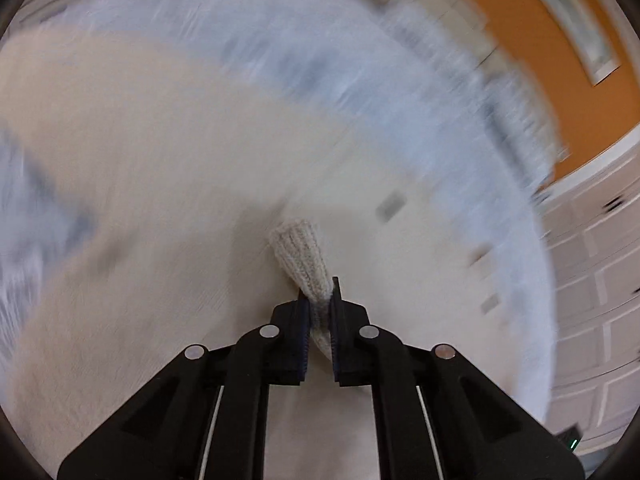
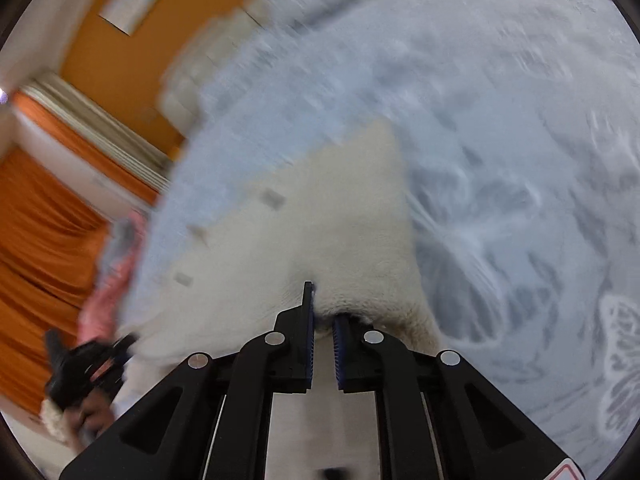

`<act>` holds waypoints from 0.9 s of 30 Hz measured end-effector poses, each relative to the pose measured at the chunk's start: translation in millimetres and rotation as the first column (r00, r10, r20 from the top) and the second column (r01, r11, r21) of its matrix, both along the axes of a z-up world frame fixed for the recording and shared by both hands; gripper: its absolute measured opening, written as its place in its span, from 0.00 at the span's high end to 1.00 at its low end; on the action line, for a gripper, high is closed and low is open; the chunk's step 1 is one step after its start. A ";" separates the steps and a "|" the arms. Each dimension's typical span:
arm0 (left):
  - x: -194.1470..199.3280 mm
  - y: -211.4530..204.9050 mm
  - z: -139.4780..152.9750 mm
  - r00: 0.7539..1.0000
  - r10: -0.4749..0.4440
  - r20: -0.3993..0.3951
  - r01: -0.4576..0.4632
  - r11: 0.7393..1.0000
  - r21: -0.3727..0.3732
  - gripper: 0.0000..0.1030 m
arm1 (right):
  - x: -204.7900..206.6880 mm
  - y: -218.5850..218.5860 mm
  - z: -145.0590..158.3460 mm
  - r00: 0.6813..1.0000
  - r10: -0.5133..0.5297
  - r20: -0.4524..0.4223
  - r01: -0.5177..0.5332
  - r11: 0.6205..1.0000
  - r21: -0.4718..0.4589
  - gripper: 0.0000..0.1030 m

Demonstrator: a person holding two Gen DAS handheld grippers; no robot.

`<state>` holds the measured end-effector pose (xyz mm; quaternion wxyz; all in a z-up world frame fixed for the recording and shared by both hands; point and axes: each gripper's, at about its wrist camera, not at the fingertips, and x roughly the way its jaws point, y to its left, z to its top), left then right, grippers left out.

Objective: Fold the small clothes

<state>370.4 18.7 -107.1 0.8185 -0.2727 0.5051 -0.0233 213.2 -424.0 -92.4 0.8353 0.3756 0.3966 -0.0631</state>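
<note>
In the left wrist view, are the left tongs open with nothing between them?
No, the left tongs are shut on a ribbed knit cuff of the cream garment.

Both wrist views close above cream garment (image 1: 160,160), shared

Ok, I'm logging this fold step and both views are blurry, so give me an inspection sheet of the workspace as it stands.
Surface: pale blue patterned bedspread, motion-blurred.
Job's things: cream knit garment spread on the bedspread; its ribbed cuff is pinched in the left gripper.
Clutter: a pink and grey cloth item at the bed's edge, too blurred to name.
Grippers: left gripper shut on the cuff; right gripper shut on the garment's edge.
Cables: nothing seen.
Surroundings: orange wall, orange curtain, white panelled cabinet.
</note>
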 end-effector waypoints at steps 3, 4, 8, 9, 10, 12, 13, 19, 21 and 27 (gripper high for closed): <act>-6.2 -4.6 -7.4 0.999 -0.009 0.034 0.009 1.000 0.006 0.92 | -7.7 -9.5 -15.8 0.999 -0.042 -0.029 0.044 0.997 0.071 0.94; -5.9 -4.7 -5.6 0.999 -0.007 0.032 0.007 1.000 0.002 0.92 | -11.0 -8.8 -9.3 0.999 -0.041 -0.035 0.043 0.997 0.057 0.93; 0.1 -3.0 -7.5 0.999 -0.027 0.026 0.028 0.999 -0.016 0.91 | -36.3 1.9 19.6 0.990 -0.102 -0.096 0.086 0.984 -0.158 0.86; -1.2 -0.3 -10.3 0.999 -0.035 0.029 0.035 0.999 -0.013 0.91 | -40.4 8.4 30.2 0.988 -0.126 -0.090 0.101 0.966 -0.238 0.84; -0.7 -1.9 -10.0 0.998 -0.044 0.033 0.044 0.999 -0.003 0.90 | -38.1 19.8 41.2 0.992 -0.106 -0.066 0.083 0.955 -0.283 0.84; -4.2 -0.5 -9.4 0.998 -0.045 0.034 0.045 0.999 0.005 0.90 | -16.5 50.8 50.9 0.998 0.027 -0.062 -0.045 0.950 -0.310 0.85; -8.9 3.1 -12.3 0.999 -0.042 0.032 0.042 0.999 0.006 0.90 | 6.8 77.8 51.7 0.987 0.144 -0.078 -0.162 0.927 -0.338 0.85; -2.2 6.1 -12.0 0.997 -0.073 0.009 0.073 0.997 -0.007 0.90 | 61.1 108.3 0.6 0.922 0.336 -0.192 -0.385 0.850 -0.359 1.00; -3.1 16.6 -12.0 0.996 -0.088 0.014 0.088 0.994 -0.059 0.90 | 46.9 64.1 0.6 0.956 0.224 -0.188 -0.277 0.897 -0.345 1.00; -27.0 109.4 9.4 0.994 0.091 0.062 -0.080 0.984 -0.162 0.88 | -14.4 -5.8 21.6 0.981 0.013 -0.196 -0.084 0.929 -0.360 0.89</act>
